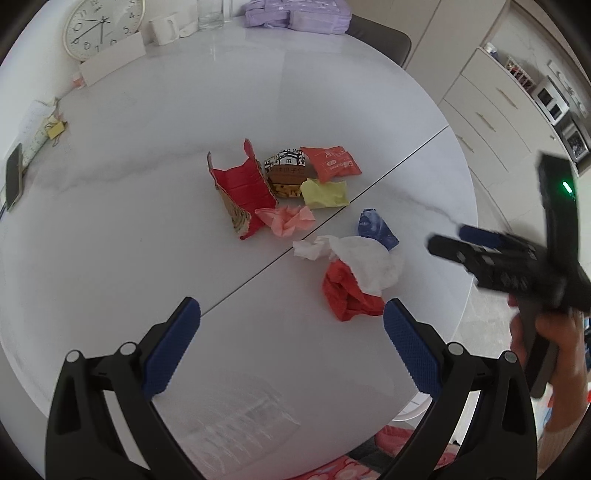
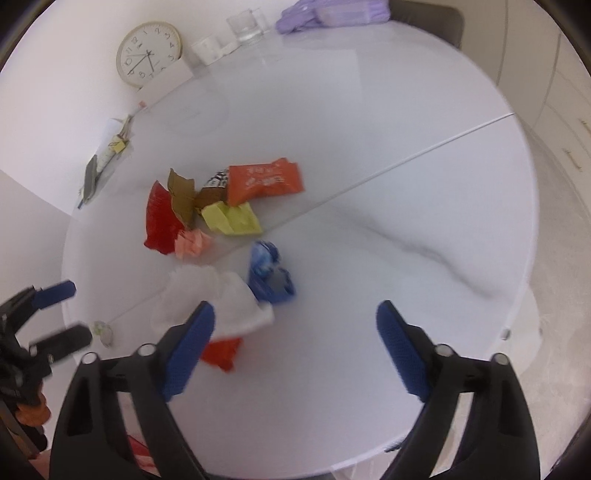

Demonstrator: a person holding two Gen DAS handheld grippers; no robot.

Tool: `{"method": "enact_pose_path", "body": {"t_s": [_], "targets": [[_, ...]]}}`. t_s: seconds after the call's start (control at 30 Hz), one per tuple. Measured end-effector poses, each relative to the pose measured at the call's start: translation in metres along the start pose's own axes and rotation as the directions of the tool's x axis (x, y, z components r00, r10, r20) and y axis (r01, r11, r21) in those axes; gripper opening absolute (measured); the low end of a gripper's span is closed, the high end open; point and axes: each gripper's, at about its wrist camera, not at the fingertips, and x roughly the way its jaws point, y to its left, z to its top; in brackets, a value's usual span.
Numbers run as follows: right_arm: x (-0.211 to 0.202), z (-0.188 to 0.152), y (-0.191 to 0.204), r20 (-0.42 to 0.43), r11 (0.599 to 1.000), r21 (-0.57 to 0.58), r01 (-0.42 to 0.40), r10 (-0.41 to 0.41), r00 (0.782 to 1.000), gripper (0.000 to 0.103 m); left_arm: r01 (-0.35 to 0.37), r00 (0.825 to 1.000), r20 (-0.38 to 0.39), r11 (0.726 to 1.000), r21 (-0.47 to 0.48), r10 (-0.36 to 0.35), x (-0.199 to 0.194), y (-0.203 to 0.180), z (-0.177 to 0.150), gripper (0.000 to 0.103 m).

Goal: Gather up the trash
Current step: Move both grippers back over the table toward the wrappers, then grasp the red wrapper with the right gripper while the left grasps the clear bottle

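Observation:
A heap of trash lies mid-table: a torn red carton (image 1: 242, 192), a patterned box (image 1: 286, 171), an orange packet (image 1: 330, 162), yellow paper (image 1: 325, 192), a pink tissue (image 1: 286, 219), a blue wrapper (image 1: 376, 229), a white tissue (image 1: 364, 264) and a crumpled red wrapper (image 1: 347, 295). My left gripper (image 1: 291, 314) hovers open and empty just short of the red wrapper. My right gripper (image 2: 295, 314) is open above the table, nothing between its pads; the white tissue (image 2: 221, 299) lies by its left finger, the blue wrapper (image 2: 267, 273) just ahead.
The round white table (image 1: 147, 147) has a seam across it. At its far side stand a clock (image 1: 99, 26), a mug (image 1: 164, 27), a glass (image 1: 212, 14) and purple packs (image 1: 295, 16). A phone (image 1: 14, 177) lies far left. Cabinets (image 1: 491, 122) stand to the right.

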Motion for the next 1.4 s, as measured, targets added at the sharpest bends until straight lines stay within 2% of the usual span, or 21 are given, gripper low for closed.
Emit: {"method": "enact_pose_path", "body": {"t_s": [0.13,0.3,0.43,0.57,0.73,0.9,1.17,1.2,1.23,1.3,1.4], "targets": [[0.018,0.016,0.005,-0.056,1.0,0.011,-0.02,0.021,0.998,0.068,0.039,0.999,-0.007,0.998,0.047,-0.039,0.005,0.001,0.005,0.095],[0.004,0.012,0.025,-0.054,0.993,-0.086,-0.081,0.077,0.996,0.068,0.062,0.998,-0.013,0.993,0.104,-0.061,0.007,0.004,0.007,0.095],[-0.012,-0.015,0.047,-0.074,0.973,-0.214,-0.085,0.071,0.995,0.068,0.071,0.997,-0.01,0.992,0.108,-0.07,-0.002,0.014,0.0,0.095],[-0.02,-0.042,0.061,-0.086,0.962,-0.24,-0.131,0.113,0.99,0.068,0.072,0.997,0.008,0.995,0.069,-0.073,-0.019,0.031,-0.016,0.095],[0.004,-0.069,0.066,-0.109,0.968,-0.213,-0.132,0.11,0.988,0.068,0.041,0.999,0.015,0.999,-0.021,-0.041,-0.03,0.049,-0.039,0.095],[0.032,-0.066,0.073,-0.076,0.969,-0.226,-0.099,0.083,0.994,0.068,0.039,0.999,0.017,0.994,-0.106,-0.037,-0.039,0.06,-0.064,0.095],[0.061,-0.054,0.091,-0.037,0.959,-0.272,-0.078,0.071,0.997,0.068,0.025,1.0,0.018,0.987,-0.161,-0.022,-0.061,0.07,-0.105,0.095],[0.063,-0.054,0.092,-0.036,0.958,-0.275,-0.08,0.073,0.997,0.065,0.024,1.0,0.018,0.985,-0.169,-0.021,-0.062,0.071,-0.11,0.095],[0.065,-0.054,0.093,-0.041,0.958,-0.277,-0.078,0.069,0.997,0.052,0.024,1.0,0.017,0.984,-0.176,-0.021,-0.063,0.071,-0.114,0.095],[0.066,-0.054,0.093,-0.047,0.957,-0.281,-0.078,0.067,0.997,0.039,0.017,1.0,0.015,0.983,-0.181,-0.014,-0.063,0.071,-0.123,0.095],[0.063,-0.054,0.087,-0.075,0.96,-0.252,-0.123,0.107,0.991,0.033,0.013,1.0,0.013,0.987,-0.16,-0.011,-0.061,0.072,-0.133,0.095]]}}
